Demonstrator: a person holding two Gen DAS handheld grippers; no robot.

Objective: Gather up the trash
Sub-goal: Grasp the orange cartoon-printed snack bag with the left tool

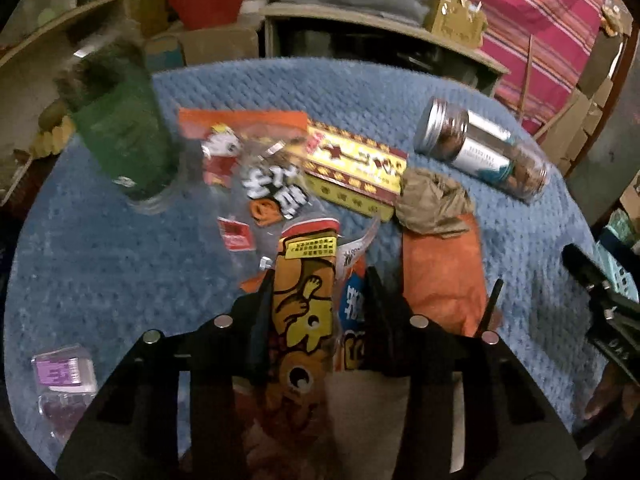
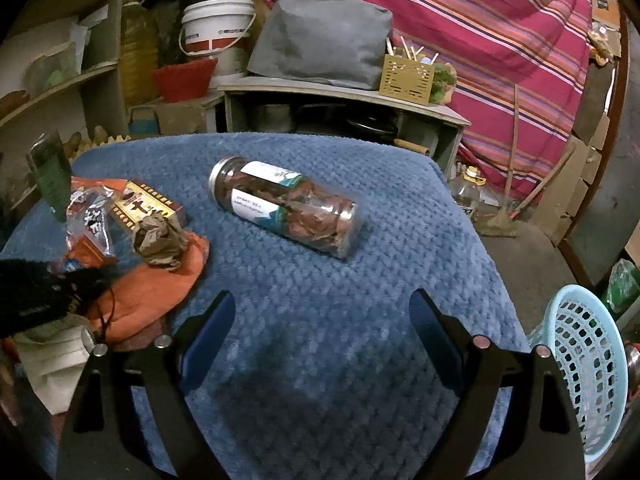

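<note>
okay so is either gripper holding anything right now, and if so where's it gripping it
The left gripper is shut on the orange snack wrapper, pinching it across its middle. The right gripper is open and holds nothing.

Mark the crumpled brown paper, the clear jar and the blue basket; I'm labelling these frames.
crumpled brown paper (image 1: pixel 434 200), left wrist view, centre of the wad.
clear jar (image 2: pixel 284 210), right wrist view, mid-body.
blue basket (image 2: pixel 592 364), right wrist view, perforated wall.

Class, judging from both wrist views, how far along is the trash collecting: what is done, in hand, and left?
Done: nothing visibly; the blue basket looks empty. In hand: the left tool is shut on an orange snack wrapper; the right tool is open. Left: crumpled paper, a yellow box, a clear wrapper.
</note>
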